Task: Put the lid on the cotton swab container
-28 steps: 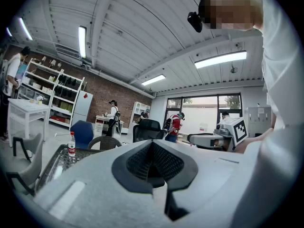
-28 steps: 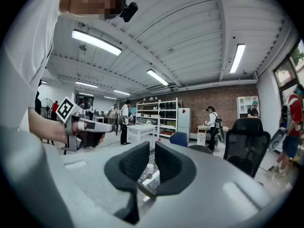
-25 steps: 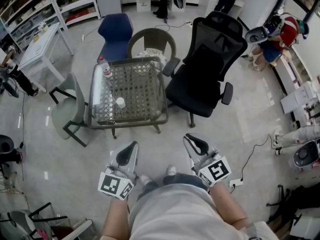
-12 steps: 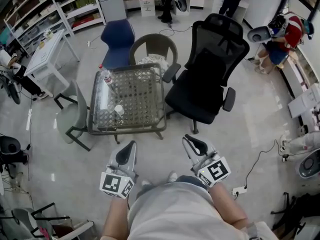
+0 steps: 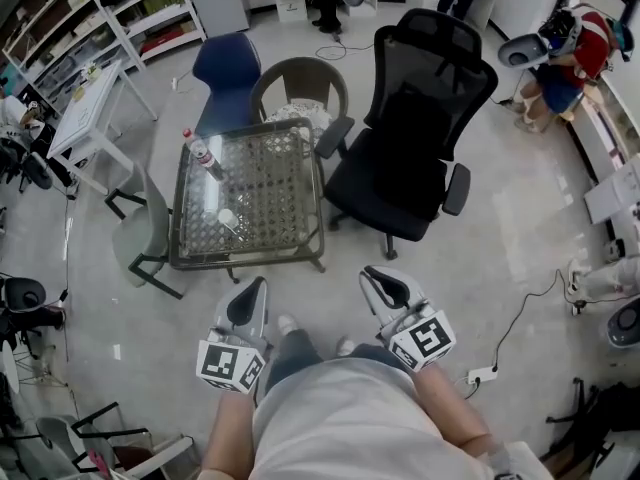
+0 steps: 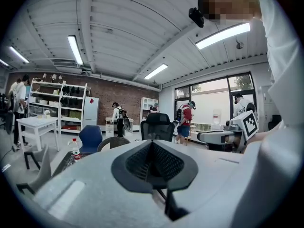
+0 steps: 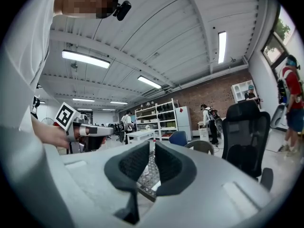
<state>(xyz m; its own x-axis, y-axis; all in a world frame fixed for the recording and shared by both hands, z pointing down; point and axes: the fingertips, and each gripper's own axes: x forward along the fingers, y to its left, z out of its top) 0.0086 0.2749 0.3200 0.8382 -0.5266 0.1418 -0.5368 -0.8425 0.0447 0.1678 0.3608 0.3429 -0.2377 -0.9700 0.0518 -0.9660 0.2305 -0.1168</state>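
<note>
The cotton swab container is being seen only in the head view, as a small white piece on the glass-topped table. It is sitting toward the table's near edge, closer to the left edge than the right, apart from everything else. Its shape and whether a lid is on it cannot be told; it is too small. A water bottle is lying tilted at the table's far left corner, well apart from the container. The table is being ringed by a grey chair at its left edge, a blue chair and a wicker chair at its far edge, and a black office chair at its right edge.

Both grippers are being held low in front of the person's body, off the table's near edge and well apart from the container. The left gripper is being kept with its jaws pressed fully together. In the left gripper view nothing is being held between the pads of the left gripper. The right gripper is being kept with its jaws a narrow slit apart. In the right gripper view nothing is being gripped by the right gripper, and only the tabletop is being seen through the gap. Neither gripper is touching anything.
</note>
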